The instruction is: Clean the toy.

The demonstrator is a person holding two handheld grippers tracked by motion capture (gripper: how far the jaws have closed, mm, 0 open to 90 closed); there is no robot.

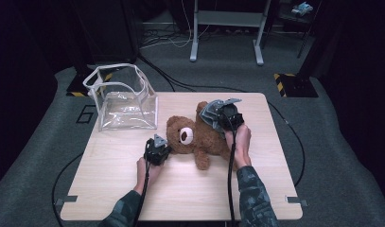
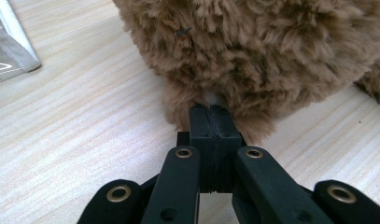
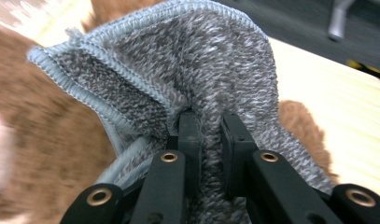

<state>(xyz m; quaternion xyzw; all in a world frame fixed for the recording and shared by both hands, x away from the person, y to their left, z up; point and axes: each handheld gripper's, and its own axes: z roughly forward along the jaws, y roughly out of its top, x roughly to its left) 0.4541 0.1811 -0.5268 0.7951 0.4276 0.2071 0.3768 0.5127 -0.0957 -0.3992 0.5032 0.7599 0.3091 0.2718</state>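
A brown teddy bear (image 1: 199,137) lies on its back in the middle of the wooden table (image 1: 133,189). My left gripper (image 1: 166,148) sits at the left side of the bear's head. In the left gripper view its jaws (image 2: 214,114) are pressed together on a small flap of the bear's (image 2: 253,51) fur, low against the tabletop. My right gripper (image 1: 214,118) hovers over the bear's body, shut on a fold of grey knitted cloth (image 1: 208,114). In the right gripper view the cloth (image 3: 187,60) bunches up between the jaws (image 3: 211,123), with brown fur (image 3: 43,121) blurred behind it.
A clear plastic bag with white trim (image 1: 126,97) stands open at the table's back left corner; its edge (image 2: 5,51) is in the left gripper view. Cables trail from both grippers off the front edge. Metal stand legs (image 1: 225,28) stand on the floor beyond the table.
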